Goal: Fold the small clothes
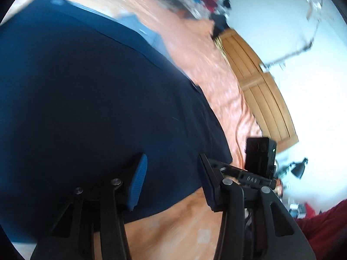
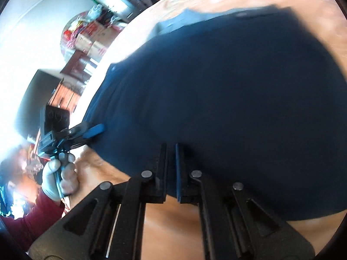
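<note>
Right tongs are clenched on the near hem of the navy garment spread on the bed, left tongs released over it, so we judge a fold starting: left must grip first.

Bright daylight, blown-out walls; motion blur; fisheye warping at edges.

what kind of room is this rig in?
Probably a bedroom in a home. The navy garment lies on an orange bedsheet, with a wooden panelled door beside it and a black desk lamp against the white wall. Shelves cluttered with boxes fit a lived-in house.
</note>
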`<state>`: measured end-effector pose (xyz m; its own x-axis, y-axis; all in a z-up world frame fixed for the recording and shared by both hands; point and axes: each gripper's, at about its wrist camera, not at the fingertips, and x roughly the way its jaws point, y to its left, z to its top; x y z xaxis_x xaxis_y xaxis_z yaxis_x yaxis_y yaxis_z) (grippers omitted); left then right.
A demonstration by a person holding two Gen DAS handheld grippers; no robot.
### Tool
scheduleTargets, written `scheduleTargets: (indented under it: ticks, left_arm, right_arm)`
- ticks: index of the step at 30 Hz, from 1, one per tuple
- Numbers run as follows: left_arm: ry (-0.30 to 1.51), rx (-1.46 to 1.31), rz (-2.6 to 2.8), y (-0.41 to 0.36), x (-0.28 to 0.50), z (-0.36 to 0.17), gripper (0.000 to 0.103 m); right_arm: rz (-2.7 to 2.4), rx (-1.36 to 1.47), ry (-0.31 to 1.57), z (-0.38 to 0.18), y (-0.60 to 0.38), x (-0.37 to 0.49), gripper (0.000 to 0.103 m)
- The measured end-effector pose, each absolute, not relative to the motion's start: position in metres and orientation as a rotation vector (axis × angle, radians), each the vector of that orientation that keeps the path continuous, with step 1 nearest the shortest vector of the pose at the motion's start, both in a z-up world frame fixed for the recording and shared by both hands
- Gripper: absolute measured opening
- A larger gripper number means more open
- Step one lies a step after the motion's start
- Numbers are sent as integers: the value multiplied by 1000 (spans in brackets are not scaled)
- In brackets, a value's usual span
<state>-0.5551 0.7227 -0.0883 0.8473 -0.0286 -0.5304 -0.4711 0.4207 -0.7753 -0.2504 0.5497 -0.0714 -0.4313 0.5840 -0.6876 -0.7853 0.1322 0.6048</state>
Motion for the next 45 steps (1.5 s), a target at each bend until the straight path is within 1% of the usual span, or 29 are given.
scheduleTargets:
  ticks: [2,5,9,10,11,12,13,14,15,16,17,18,19,22,23,24,26,28,35,41,45]
  left_arm:
    - [461,-1160,324,729,-587,-90,49]
    - [417,-1190,467,738,-645,-90,49]
    - [335,-1263,672,740,-730,-94,48]
    - [328,-1261,723,736,-744,-92,49]
    - [355,-1243,799,732,-755,-87,55]
    - [382,-1219,864,729,-764,-81,56]
    - [393,-1203,897,725,-768,-77,57]
    - [427,-1161,963,719,-771,-69,64]
    - [472,-1106,1018,713,-767,-62,69]
    - [517,-1050,1062,708,-762,-57,70]
    - [555,-1001,1093,704,-754,-55,75]
    - [582,-968,1110,701,-748,-56,82]
    - [605,-952,1130,701,-749,-58,84]
    - [655,-927,1208,697,-741,-70,90]
    - [673,-908,1223,700,-738,-72,98]
    - [695,-887,1226,700,-732,-74,103]
    - [779,-817,1251,702,-719,-79,103]
    - [801,-762,1275,699,-718,-81,103]
    - [746,-736,1291,692,-719,-76,103]
    - [707,-725,1298,695,-717,-80,103]
    - [722,-670,1353,696,-708,-81,103]
  right_arm:
    - [1514,-208,1288,-73,535,-217,5]
    - [1464,-171,1306,-76,512,-178,5]
    - [1392,-165,1292,-71,483,-141,5]
    - [1349,-182,1253,-62,476,-135,11]
    - [1290,-209,1196,-51,468,-134,19]
    - [1248,-223,1138,-38,460,-132,46]
    - [1203,-236,1067,-25,452,-132,69]
    - [1152,-266,992,-16,445,-134,79]
    - [1109,-305,929,-11,441,-137,91]
    - [1051,-367,844,-8,438,-142,97]
    - [989,-418,780,-11,436,-145,100]
    - [944,-446,754,-17,436,-144,103]
    - [918,-455,759,-23,435,-139,103]
    - [826,-457,848,-45,444,-118,103]
    - [794,-450,882,-51,446,-108,103]
    - [770,-447,907,-57,449,-102,103]
    - [746,-429,961,-71,450,-91,103]
    - [737,-429,933,-71,448,-94,103]
    - [693,-481,903,-71,452,-101,103]
    - [732,-416,890,-75,451,-100,103]
    - [740,-411,865,-76,452,-101,103]
